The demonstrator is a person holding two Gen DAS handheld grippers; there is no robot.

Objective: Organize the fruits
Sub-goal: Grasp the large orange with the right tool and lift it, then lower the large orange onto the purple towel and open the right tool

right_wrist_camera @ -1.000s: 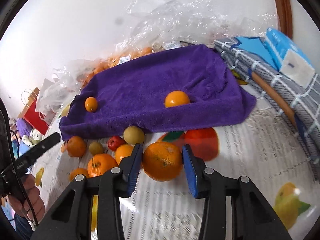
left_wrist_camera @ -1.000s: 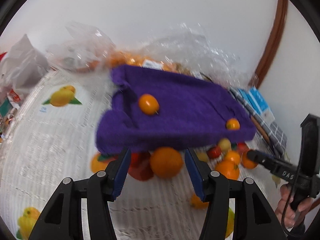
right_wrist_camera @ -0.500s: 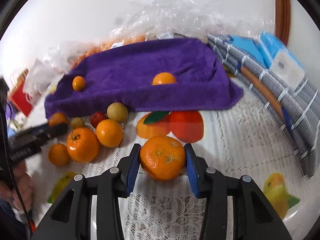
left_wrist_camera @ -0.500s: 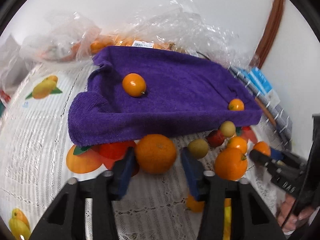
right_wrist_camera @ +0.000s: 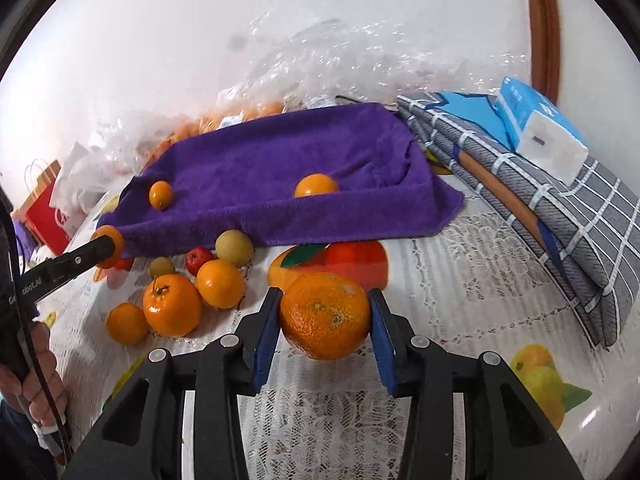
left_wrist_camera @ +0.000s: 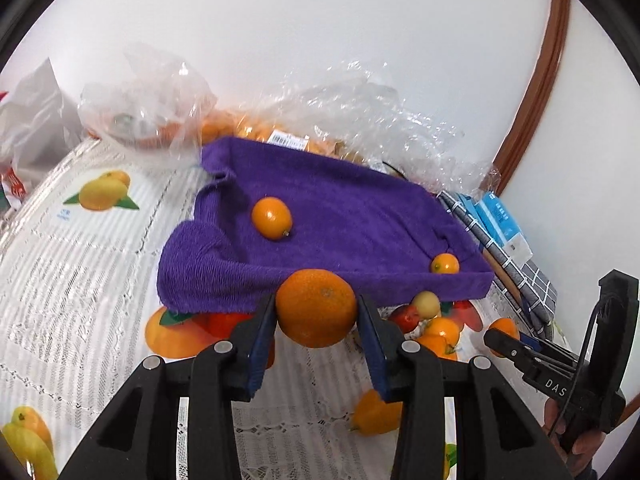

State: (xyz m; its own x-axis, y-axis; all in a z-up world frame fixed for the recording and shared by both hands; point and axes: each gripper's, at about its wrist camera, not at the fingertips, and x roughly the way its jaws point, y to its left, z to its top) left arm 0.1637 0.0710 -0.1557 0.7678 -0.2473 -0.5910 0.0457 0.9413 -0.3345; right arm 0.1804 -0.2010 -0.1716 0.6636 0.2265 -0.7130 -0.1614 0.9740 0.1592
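Note:
My left gripper [left_wrist_camera: 316,308] is shut on a large orange [left_wrist_camera: 316,320], held just in front of the near edge of the purple towel [left_wrist_camera: 352,216]. Two small oranges [left_wrist_camera: 272,218] [left_wrist_camera: 445,264] lie on the towel. My right gripper [right_wrist_camera: 325,312] is shut on another large orange [right_wrist_camera: 325,324] above the lace tablecloth [right_wrist_camera: 460,280]. Left of it, a cluster of loose fruit [right_wrist_camera: 172,310] sits by the towel's [right_wrist_camera: 280,160] front edge: several oranges, two yellow-green fruits and a red one. The left gripper's tip with its orange [right_wrist_camera: 106,246] shows at the left edge of the right wrist view.
Clear plastic bags [left_wrist_camera: 360,112] holding more oranges lie behind the towel against the white wall. A folded grey checked cloth [right_wrist_camera: 560,208] with a blue tissue pack [right_wrist_camera: 540,128] borders the right side. A red paper bag [right_wrist_camera: 44,216] stands far left. A person's hand [right_wrist_camera: 36,384] grips the left tool.
The left jaws, wider around the orange a second ago, have closed on it, and it now sits higher against the towel's edge. The right gripper has kept its orange.

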